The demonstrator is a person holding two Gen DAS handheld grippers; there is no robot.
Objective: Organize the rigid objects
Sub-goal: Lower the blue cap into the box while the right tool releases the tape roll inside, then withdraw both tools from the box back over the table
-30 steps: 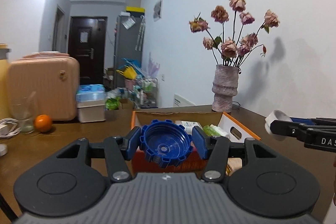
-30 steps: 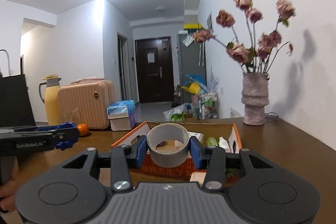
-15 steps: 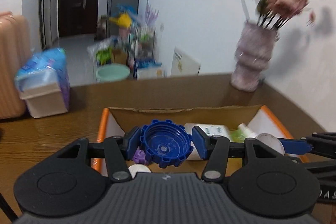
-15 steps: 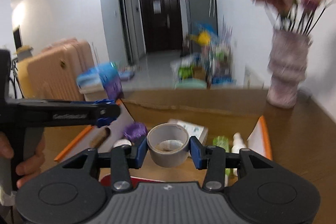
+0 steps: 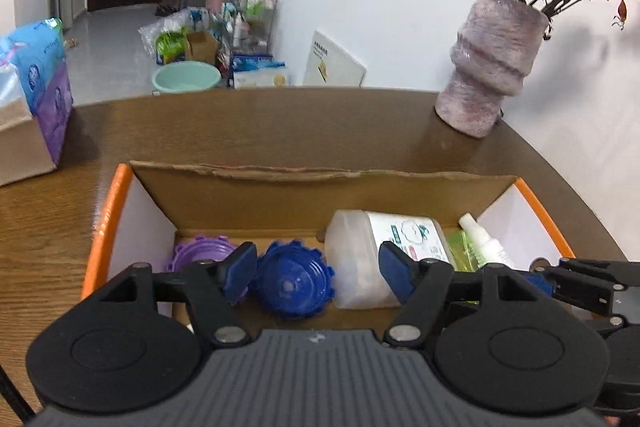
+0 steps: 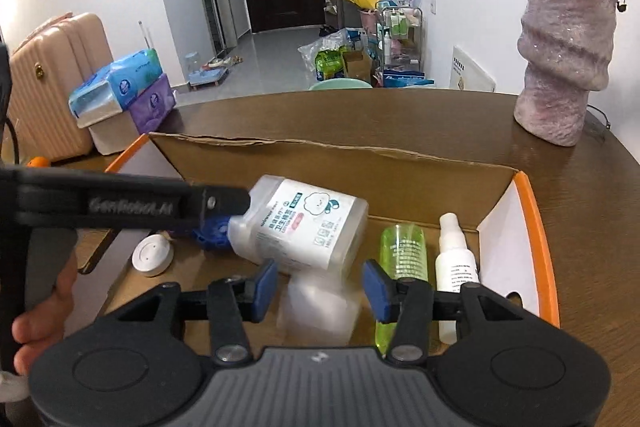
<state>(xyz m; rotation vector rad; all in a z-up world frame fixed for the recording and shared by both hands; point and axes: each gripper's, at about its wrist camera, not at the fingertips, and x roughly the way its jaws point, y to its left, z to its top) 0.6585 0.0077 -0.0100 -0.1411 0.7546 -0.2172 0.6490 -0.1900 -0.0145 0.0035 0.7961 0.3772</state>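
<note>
Brown wood-grain desk (image 5: 48, 219), rounded along its far edge. Set back from that edge, an open cardboard box (image 5: 280, 175): raw corrugated walls, ragged rear lip, orange outside, white on the inner side flaps. By the far right edge, a mauve vase (image 5: 492, 67), rough-skinned and ridged in stacked rings.

Inside the box, near the rear wall, a squarish translucent plastic bottle (image 6: 304, 223) with a white printed label, lying tilted. Toward the box's right wall, a clear green cylindrical bottle (image 6: 402, 247) and a slim white spray bottle (image 6: 456, 259), side by side. Toward the left wall, a purple ribbed cap (image 5: 200, 251) and a smooth white disc-shaped lid (image 6: 152, 255).

Left gripper (image 5: 316, 273) over the box, jaws apart, having just been opening. Between them, down in the box, the blue cap (image 5: 294, 283): round, notched all around the rim, just beside the left pad and well clear of the right one, between the purple cap and the translucent bottle.

Right gripper (image 6: 320, 289) also over the box, jaws slightly apart. Between and just below the pads, the tape roll (image 6: 316, 311), pale and smeared by blur, with a narrow gap at each side.

Half a second earlier, both clamped: blue cap pinched in the left gripper, tape roll in the right. Now neither gripped. Box interior now viewed from steeper above.
</note>
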